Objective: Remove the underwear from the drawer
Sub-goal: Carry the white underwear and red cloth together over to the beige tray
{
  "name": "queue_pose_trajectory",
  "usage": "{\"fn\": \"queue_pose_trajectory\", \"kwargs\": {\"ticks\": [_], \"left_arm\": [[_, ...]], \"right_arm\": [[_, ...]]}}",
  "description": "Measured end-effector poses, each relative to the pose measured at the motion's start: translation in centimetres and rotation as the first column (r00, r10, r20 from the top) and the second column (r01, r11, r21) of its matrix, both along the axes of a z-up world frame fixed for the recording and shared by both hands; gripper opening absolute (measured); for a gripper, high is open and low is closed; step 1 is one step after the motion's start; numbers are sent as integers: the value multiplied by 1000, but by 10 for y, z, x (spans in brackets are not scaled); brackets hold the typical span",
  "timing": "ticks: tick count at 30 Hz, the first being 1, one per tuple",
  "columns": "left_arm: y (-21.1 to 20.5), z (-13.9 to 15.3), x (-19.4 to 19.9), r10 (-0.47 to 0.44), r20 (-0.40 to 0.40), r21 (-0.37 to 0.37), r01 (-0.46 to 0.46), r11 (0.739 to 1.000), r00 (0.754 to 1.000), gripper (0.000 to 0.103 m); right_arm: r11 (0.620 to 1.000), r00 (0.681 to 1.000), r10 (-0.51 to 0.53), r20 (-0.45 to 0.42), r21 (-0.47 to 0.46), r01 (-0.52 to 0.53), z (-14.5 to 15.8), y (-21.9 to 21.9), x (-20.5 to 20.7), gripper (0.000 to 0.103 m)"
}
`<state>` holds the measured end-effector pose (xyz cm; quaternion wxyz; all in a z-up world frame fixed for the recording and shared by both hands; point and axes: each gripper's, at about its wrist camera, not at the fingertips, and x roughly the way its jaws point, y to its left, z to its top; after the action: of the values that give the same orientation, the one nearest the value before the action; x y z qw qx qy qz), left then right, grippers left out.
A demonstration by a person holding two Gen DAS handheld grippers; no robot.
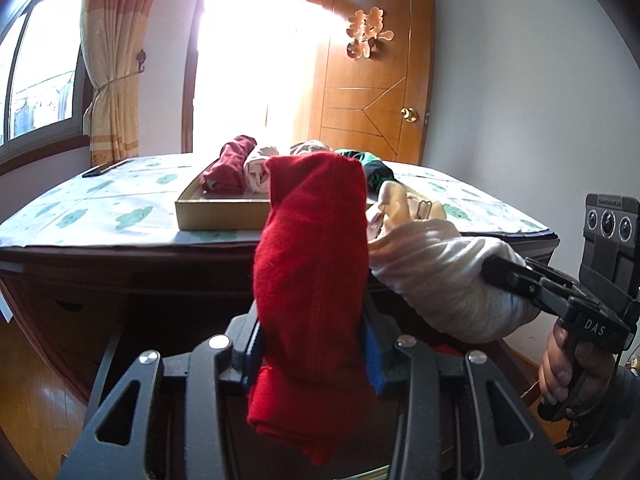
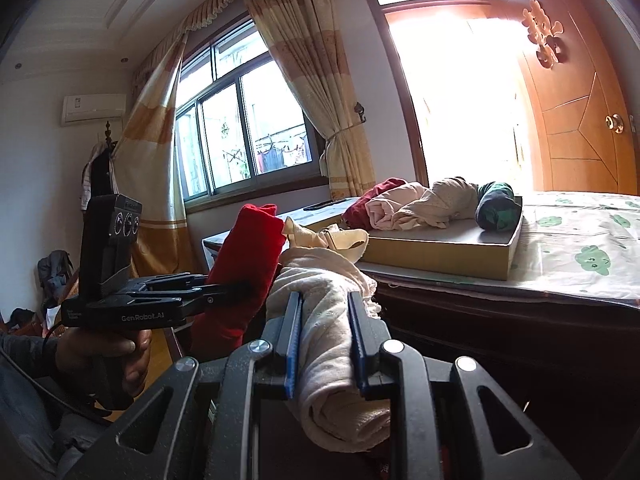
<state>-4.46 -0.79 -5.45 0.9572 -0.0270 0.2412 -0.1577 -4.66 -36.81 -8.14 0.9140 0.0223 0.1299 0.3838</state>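
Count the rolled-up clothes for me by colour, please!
Bright red cloth roll in the left gripper: 1
Cream cloth roll in the right gripper: 1
Dark red roll in tray: 1
Pale rolls in tray: 2
Green-navy roll in tray: 1
Total: 6

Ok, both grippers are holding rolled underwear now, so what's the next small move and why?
Probably carry both rolls forward over the shallow cardboard tray on the bed. The left gripper is shut on the red rolled garment, the right gripper on the cream rolled garment, and other rolls already lie there.
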Motion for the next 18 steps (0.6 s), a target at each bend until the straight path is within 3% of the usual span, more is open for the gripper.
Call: {"fn": "queue_pose_trajectory", "kwargs": {"ticks": [18], "left_arm": [[-8, 20, 7, -9, 30, 19, 9, 1000, 1000, 40]], "right_arm": [[999, 1000, -1, -9, 40, 2, 16, -7, 2, 23]]}}
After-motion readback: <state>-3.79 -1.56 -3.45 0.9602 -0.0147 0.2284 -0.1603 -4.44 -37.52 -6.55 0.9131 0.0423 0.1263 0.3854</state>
